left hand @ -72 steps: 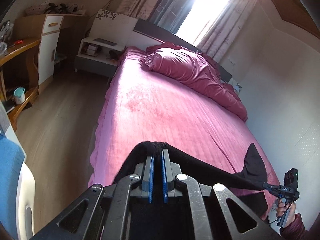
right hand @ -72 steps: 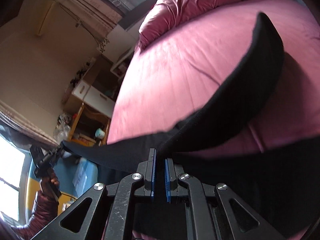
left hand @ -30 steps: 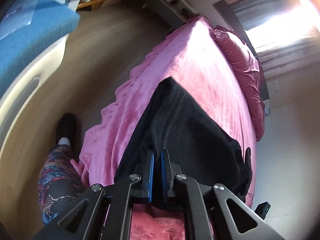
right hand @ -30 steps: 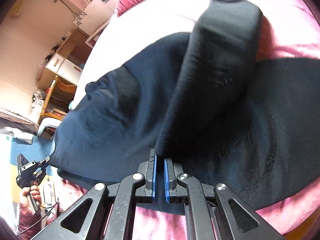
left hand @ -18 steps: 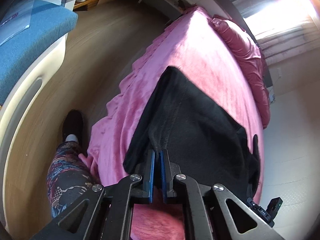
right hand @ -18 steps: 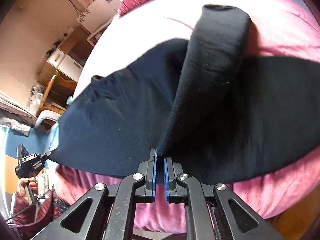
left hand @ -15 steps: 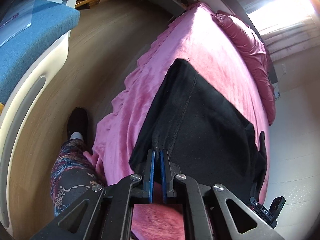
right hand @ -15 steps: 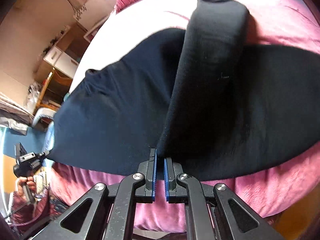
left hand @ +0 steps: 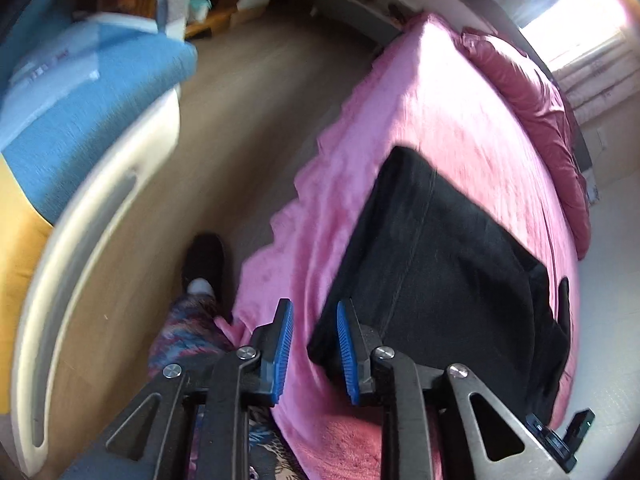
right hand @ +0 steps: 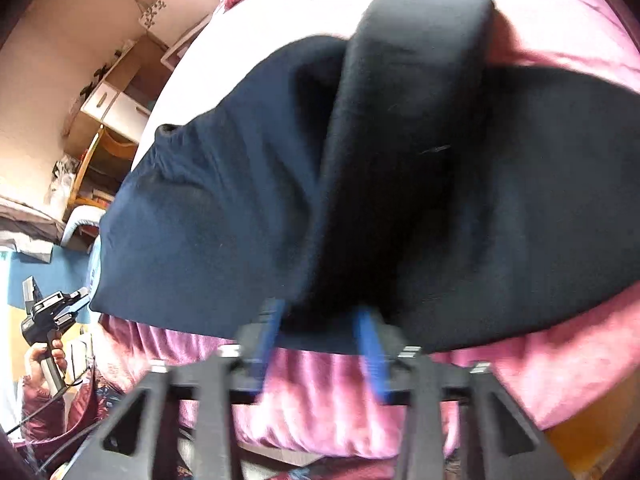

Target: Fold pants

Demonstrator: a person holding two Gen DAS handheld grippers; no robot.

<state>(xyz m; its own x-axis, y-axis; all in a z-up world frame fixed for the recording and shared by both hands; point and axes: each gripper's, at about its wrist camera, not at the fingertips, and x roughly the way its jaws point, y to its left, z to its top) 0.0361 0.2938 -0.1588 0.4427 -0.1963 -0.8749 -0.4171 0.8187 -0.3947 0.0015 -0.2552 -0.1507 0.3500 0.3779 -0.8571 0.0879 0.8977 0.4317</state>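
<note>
Broadly, the room is a bedroom with a pale wood floor (left hand: 224, 128) running along the near side of a bed (left hand: 460, 120) that fills most of both views. Its pink plush cover (left hand: 320, 208) hangs in ruffled folds over the long edge nearest the floor, and a darker red quilt (left hand: 536, 92) is heaped at the head end, close under the bright window (left hand: 580, 12). Beyond the head of the bed stands a low nightstand (left hand: 360, 0), and in the right wrist view a wooden desk with white drawers (right hand: 112, 112) sits against the cream wall. A blue cushioned seat with a white shell (left hand: 92, 92) curves along the floor opposite the bed. The black pants (left hand: 448, 264) lie on the cover at the foot end, spread across the bed's width near its foot edge, with one leg (right hand: 412, 92) folded back over the rest (it points toward the head end). The person's patterned trouser leg (left hand: 188, 328) and dark shoe (left hand: 204, 256) stand on the floor beside the bed's foot corner. The left gripper (left hand: 312, 344) has just been opening; its blue pads (left hand: 282, 344) stand apart over the pink cover, the pants' corner just beside one pad, nothing pinched. The right gripper (right hand: 320, 340) has likewise just been opening, its fingers spread at the pants' near edge, blurred, without pressing the cloth.
</note>
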